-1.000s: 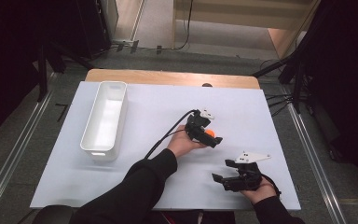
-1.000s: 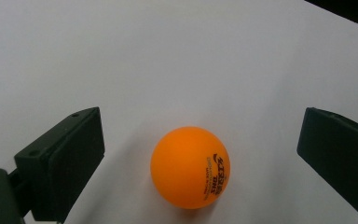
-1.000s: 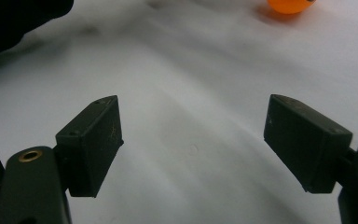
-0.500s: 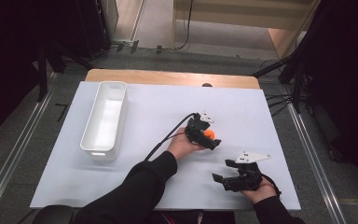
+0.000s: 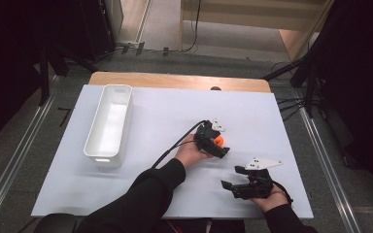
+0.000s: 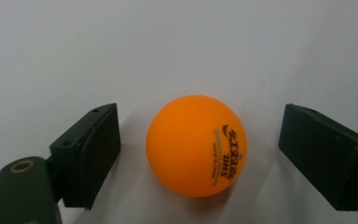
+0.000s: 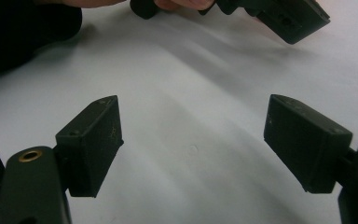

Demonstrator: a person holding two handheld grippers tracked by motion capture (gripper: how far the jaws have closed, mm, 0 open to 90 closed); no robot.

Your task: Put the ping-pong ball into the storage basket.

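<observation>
An orange table-tennis ball with dark printed lettering rests on the white table sheet. It lies between the two black pads of my left gripper, with a gap of bare sheet on each side. The jaws have just been closing around it, but neither pad touches it. In the high view the ball shows at the tip of the left gripper, right of the table's middle. My right gripper rests near the front right, and its jaws stand wide open over bare sheet.
A long white bin stands on the left part of the white sheet. A strip of wooden tabletop runs along the far edge. The left gripper's cable loops back towards the sleeve.
Nothing has clearly shifted in the high view. Both hands and the ball sit where they were.
</observation>
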